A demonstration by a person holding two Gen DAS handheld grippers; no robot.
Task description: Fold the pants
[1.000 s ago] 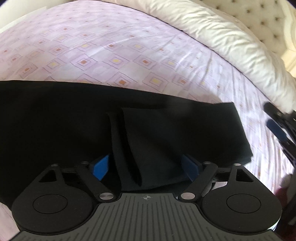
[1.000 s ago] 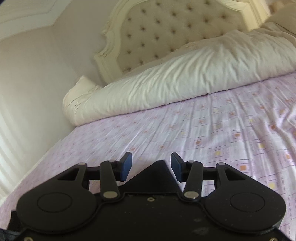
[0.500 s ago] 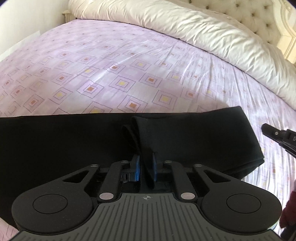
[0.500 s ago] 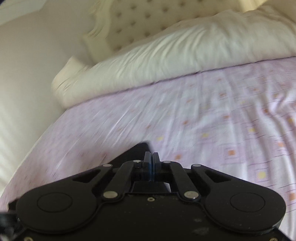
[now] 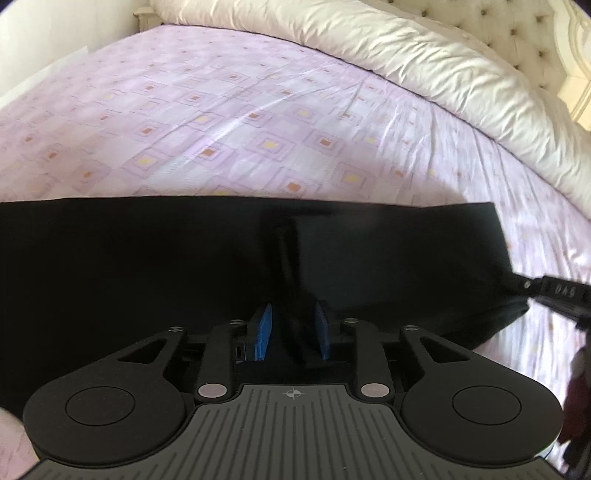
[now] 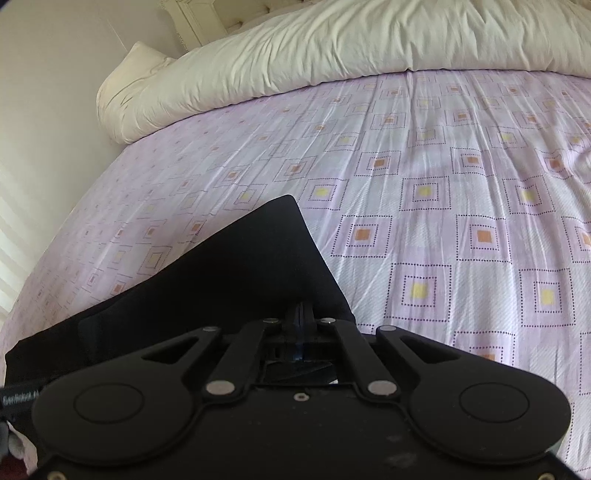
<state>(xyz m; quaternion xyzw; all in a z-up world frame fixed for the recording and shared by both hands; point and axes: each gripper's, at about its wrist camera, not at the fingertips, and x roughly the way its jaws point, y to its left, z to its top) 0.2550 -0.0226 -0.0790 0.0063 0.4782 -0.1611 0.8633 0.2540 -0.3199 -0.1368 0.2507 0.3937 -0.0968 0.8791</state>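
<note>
Black pants lie in a long band across the lilac patterned bed sheet. A raised fold of the cloth runs toward my left gripper and sits between its blue pads. The jaws are opening, and the pads' blue faces show, apart from the cloth. In the right wrist view one end of the pants reaches up to my right gripper, whose pads are shut together on the cloth's edge. That right gripper also shows at the pants' right end in the left wrist view.
A rumpled white duvet lies along the head of the bed under a tufted headboard. A pillow sits by the wall at the far left corner. Bare sheet stretches beyond the pants.
My left jaws closed on the pants' fold, then eased apart again. My right jaws shut and the gripper tipped down toward the bed, so the pants' end now shows in front of it.
</note>
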